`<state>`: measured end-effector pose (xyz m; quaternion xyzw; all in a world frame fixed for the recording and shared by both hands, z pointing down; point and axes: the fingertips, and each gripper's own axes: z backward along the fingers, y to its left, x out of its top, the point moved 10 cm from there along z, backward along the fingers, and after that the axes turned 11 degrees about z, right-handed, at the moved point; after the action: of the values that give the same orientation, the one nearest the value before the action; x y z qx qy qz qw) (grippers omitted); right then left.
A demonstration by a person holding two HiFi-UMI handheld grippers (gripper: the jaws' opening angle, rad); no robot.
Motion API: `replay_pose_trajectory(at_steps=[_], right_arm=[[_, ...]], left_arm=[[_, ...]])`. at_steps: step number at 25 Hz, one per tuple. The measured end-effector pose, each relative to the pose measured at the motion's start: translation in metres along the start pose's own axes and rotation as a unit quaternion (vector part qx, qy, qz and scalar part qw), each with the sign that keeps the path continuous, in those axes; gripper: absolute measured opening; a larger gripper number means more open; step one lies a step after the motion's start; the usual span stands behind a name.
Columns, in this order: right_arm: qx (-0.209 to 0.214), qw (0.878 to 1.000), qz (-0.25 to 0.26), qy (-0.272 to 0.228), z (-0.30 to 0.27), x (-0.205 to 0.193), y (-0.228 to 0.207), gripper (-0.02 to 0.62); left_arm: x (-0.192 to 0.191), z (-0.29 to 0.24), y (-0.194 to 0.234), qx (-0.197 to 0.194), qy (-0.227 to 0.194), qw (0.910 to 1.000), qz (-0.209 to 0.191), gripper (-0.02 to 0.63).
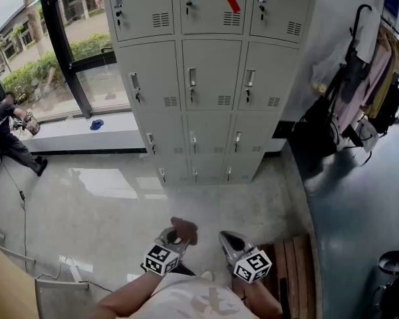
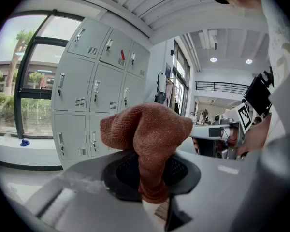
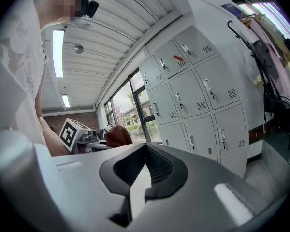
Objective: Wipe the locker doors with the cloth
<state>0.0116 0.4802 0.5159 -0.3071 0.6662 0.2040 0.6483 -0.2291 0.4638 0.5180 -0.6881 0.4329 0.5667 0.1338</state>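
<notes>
The grey locker bank stands ahead across the floor, and one upper door bears a red mark. My left gripper is low in the head view, shut on a rust-brown cloth. In the left gripper view the cloth bunches up between the jaws of the left gripper, with the lockers behind. My right gripper sits beside it, shut and holding nothing. In the right gripper view the right gripper has the cloth to its left and the lockers to its right.
A coat rack with clothes and bags stands right of the lockers. A wooden bench lies at my lower right. A big window and a sill with a blue object are at left, near a seated person.
</notes>
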Motion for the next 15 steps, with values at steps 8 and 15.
replay_pose_trajectory(at_steps=[8,15], right_arm=[[-0.023,0.999,-0.005,0.021,-0.015,-0.006,-0.014,0.008],[-0.05,0.998,-0.011,0.022,-0.044,0.001,-0.042,0.008]], left_arm=[[0.001,-0.025,0.02,-0.024,0.021,0.9994,0.01,0.086],[0.028,-0.069,0.048,-0.074,0.011,0.9971,-0.012,0.084]])
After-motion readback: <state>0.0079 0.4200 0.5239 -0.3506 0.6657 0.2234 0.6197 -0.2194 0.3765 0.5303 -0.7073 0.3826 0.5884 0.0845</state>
